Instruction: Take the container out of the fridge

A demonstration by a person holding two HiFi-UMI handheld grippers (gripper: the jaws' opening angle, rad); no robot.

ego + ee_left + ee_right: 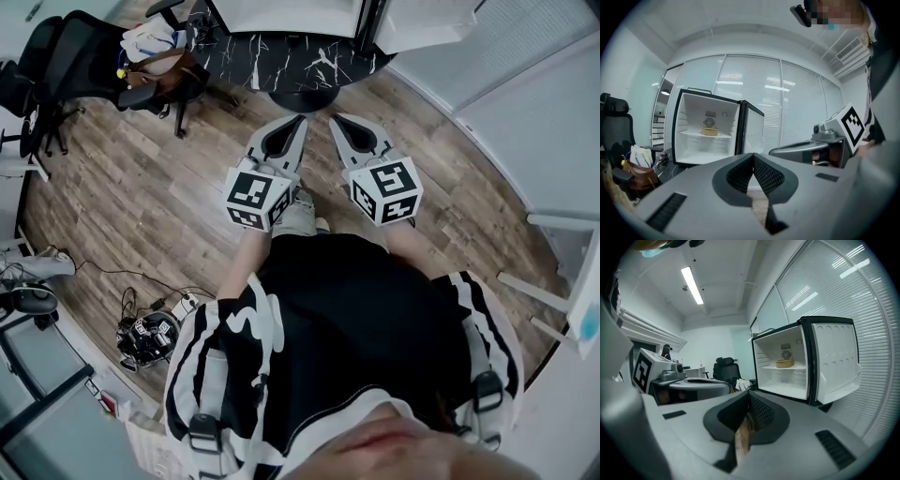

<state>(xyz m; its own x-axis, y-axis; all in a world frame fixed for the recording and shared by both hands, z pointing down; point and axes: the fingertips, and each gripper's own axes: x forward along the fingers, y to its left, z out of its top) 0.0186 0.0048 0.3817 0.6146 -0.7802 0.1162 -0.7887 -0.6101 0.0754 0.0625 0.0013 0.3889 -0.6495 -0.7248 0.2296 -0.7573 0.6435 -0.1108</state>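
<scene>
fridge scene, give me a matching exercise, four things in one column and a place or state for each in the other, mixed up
Things:
1. small white fridge with a black frame
2. tan shallow container
3. black office chair
4. left gripper

Places or states:
A. shut, nothing between the jaws
B. door swung open
C. on the upper shelf inside the fridge
D. standing left of the fridge

Pairs: 1-B, 2-C, 3-D, 4-A

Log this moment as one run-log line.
small black fridge: door open | shallow tan container: untouched on fridge shelf | left gripper: shut, empty | right gripper: shut, empty
</scene>
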